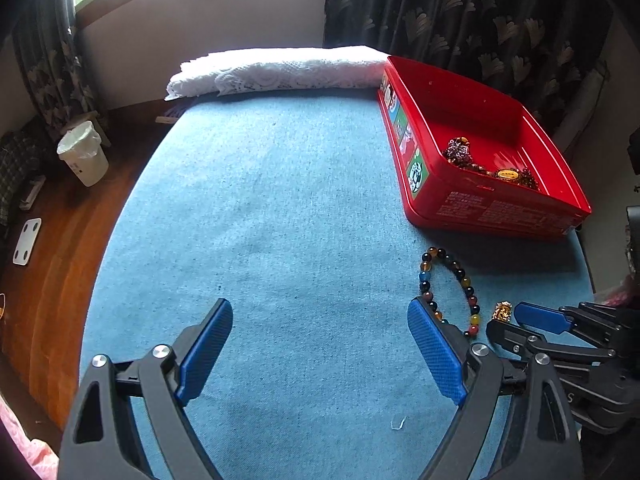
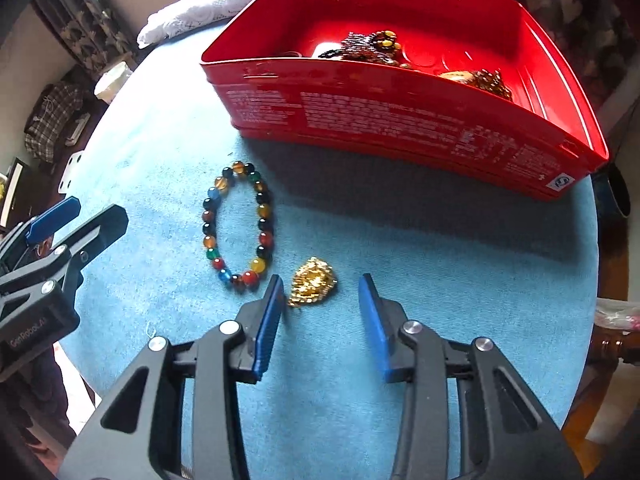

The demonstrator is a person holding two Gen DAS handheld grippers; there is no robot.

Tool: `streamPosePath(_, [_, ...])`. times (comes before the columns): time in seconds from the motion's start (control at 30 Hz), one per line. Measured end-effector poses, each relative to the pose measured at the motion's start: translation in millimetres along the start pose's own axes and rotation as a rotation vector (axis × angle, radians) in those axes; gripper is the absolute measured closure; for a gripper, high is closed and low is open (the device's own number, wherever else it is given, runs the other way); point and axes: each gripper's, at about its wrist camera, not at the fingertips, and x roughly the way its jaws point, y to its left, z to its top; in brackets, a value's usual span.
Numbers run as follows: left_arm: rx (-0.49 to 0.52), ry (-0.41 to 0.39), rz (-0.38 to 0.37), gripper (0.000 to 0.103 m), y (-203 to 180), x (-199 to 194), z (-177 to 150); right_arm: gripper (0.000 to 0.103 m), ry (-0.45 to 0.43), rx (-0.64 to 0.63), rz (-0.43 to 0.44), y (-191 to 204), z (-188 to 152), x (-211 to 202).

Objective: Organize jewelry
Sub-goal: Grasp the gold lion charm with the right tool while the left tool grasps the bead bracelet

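Note:
A gold pendant [image 2: 313, 285] lies on the blue cloth between the tips of my right gripper [image 2: 320, 280]. Its left pad stands right against the pendant and its right pad stands clear of it, so the gripper is open. Just left of it lies a bracelet of coloured beads [image 2: 264, 211], flat on the cloth. Behind both stands a red box [image 2: 400, 120] with several jewelry pieces [image 2: 372, 46] inside. My left gripper [image 1: 320, 304] hangs wide open over bare cloth, its right finger covering the bracelet's [image 1: 464, 280] near end. The pendant [image 1: 503, 312] and right gripper [image 1: 505, 319] show at the right.
The blue tablecloth [image 1: 280, 200] covers a table whose left edge drops to a wooden floor. A folded white lace cloth [image 1: 280, 68] lies at the far edge. On the floor stand a lined white bin [image 1: 82, 152] and a white scale [image 1: 26, 240]. Dark curtains hang behind the box.

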Motion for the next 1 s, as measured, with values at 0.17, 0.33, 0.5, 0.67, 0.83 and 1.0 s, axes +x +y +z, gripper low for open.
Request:
streamPosePath(0.17, [-0.003,0.005,-0.004,0.016,-1,0,-1,0.074,-0.008,-0.029,-0.035,7,1,3])
streamPosePath(0.33, [-0.004,0.006,-0.004,0.016,-4,-1,0,0.081,-0.008,-0.052,-0.021,11,-3,0])
streamPosePath(0.5, [0.018,0.021,-0.032,0.016,-17,1,3,0.081,-0.017,-0.009,-0.014,-6,-10,-10])
streamPosePath(0.67, [0.065,0.037,-0.079,0.018,-46,6,5,0.081,-0.042,0.051,-0.040,-40,-18,-27])
streamPosePath(0.83, [0.095,0.083,-0.122,0.034,-74,15,5,0.081,-0.049,0.094,-0.050,-68,-29,-39])
streamPosePath(1.0, [0.071,0.129,-0.122,0.042,-78,27,4,0.081,-0.053,0.115,-0.038,-74,-35,-40])
